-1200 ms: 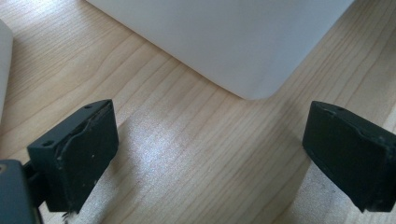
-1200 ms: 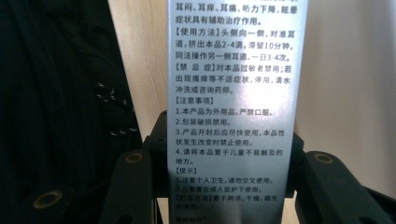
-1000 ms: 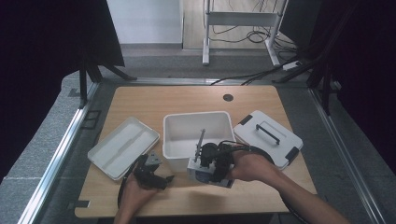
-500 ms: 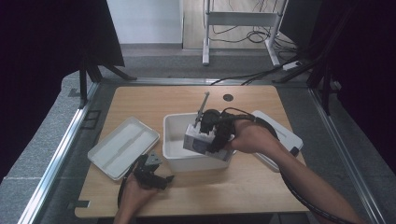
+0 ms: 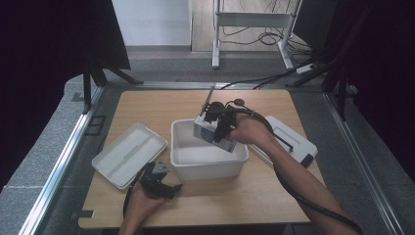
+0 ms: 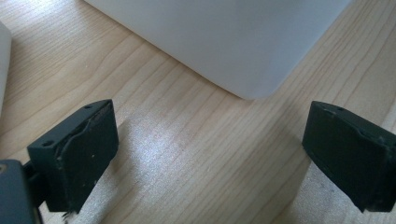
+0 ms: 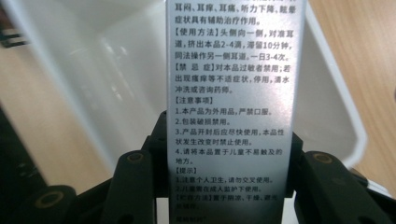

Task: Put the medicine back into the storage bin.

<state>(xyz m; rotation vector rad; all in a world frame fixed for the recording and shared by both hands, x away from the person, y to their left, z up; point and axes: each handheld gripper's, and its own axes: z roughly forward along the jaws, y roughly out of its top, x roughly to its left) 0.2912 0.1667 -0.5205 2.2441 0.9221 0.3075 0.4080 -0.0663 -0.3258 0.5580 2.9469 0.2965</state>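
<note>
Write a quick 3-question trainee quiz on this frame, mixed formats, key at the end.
1. True or false: the left gripper is shut on the white lid.
2. What does the right gripper hold?
A. a silver box printed with text
B. a cable
C. a white lid
3. Fill in: the held box hangs above the open white ____.

Key:
1. False. In the left gripper view its jaws stand wide apart over the bare wooden table.
2. A. The silver box sits clamped between the jaws.
3. Bin. The white bin lies directly beneath it.
</note>
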